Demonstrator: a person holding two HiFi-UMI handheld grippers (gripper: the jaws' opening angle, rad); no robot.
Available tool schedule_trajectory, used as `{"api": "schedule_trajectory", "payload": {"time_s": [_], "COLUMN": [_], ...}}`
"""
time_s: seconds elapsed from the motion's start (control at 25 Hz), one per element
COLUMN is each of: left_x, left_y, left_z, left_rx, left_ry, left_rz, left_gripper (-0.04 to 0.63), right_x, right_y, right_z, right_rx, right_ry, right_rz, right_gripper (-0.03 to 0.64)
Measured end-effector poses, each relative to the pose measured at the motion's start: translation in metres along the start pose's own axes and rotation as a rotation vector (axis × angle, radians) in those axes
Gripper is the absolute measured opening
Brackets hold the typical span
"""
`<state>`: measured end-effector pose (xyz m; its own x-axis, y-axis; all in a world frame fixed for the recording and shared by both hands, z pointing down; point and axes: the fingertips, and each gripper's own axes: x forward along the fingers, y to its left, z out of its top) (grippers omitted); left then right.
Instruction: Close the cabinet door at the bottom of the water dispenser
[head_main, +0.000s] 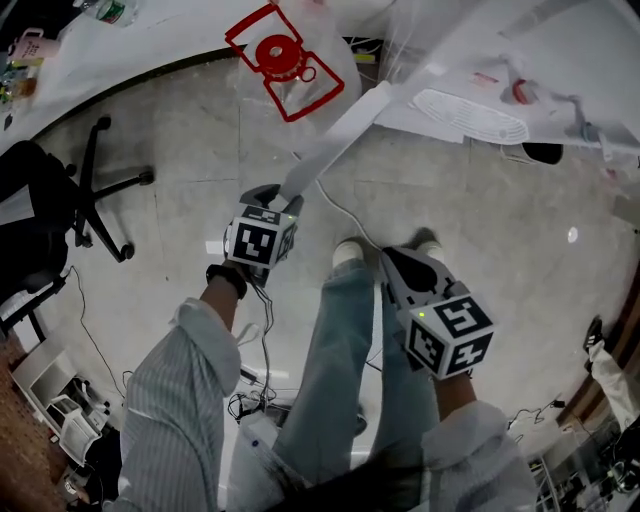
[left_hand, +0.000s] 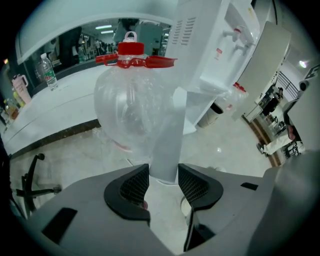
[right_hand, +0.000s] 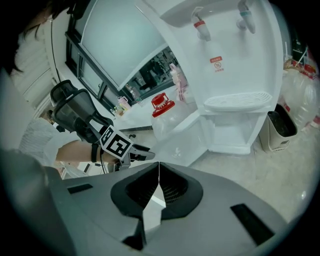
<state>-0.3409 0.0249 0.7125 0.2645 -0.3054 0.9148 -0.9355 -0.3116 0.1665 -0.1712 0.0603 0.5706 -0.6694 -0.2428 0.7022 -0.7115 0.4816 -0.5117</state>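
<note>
My left gripper's (left_hand: 164, 174) two ribbed black pads (left_hand: 136, 186) clamp one flat, smooth white cabinet door (left_hand: 167, 131) at twelve o'clock; my right gripper's (right_hand: 159, 176) two pads press together, empty.

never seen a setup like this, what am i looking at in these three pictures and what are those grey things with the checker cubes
There is no robot here. A person holds a grey tool in each hand; each tool ends in a two-finger claw and carries a marker cube.

The head view comes from a camera on the person's head, looking down at their arms, legs and the floor. The other two views come from a camera riding on each tool, looking along its claw.

The left claw is closed on the edge of the open white cabinet door at the bottom of the water dispenser. Its pads look pressed against both faces of the door. A clear water jug with a red cap stands just beyond the door.

The right claw is shut and empty, and is held back from the door.
</note>
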Motion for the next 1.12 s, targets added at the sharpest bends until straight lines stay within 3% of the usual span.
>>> {"api": "schedule_trajectory", "payload": {"time_s": [0.48, 0.64, 1.12], "left_x": [0.012, 0.017, 0.042], "left_y": [-0.045, -0.072, -0.172], "left_z": [-0.015, -0.021, -0.015], "left_rx": [-0.043, -0.057, -0.222], "left_ry": [0.024, 0.040, 0.074], "left_rz": [0.005, 0.042, 0.038], "left_gripper": [0.190, 0.190, 0.198], "right_x": [-0.006, -0.022, -0.091], "right_y": [-0.019, -0.040, -0.126], "right_z": [-0.001, 0.004, -0.019], "right_rx": [-0.034, -0.042, -0.055], "right_ry": [0.008, -0.009, 0.014], "right_rz": [0.036, 0.040, 0.029], "right_gripper": [0.015, 0.014, 0.014]}}
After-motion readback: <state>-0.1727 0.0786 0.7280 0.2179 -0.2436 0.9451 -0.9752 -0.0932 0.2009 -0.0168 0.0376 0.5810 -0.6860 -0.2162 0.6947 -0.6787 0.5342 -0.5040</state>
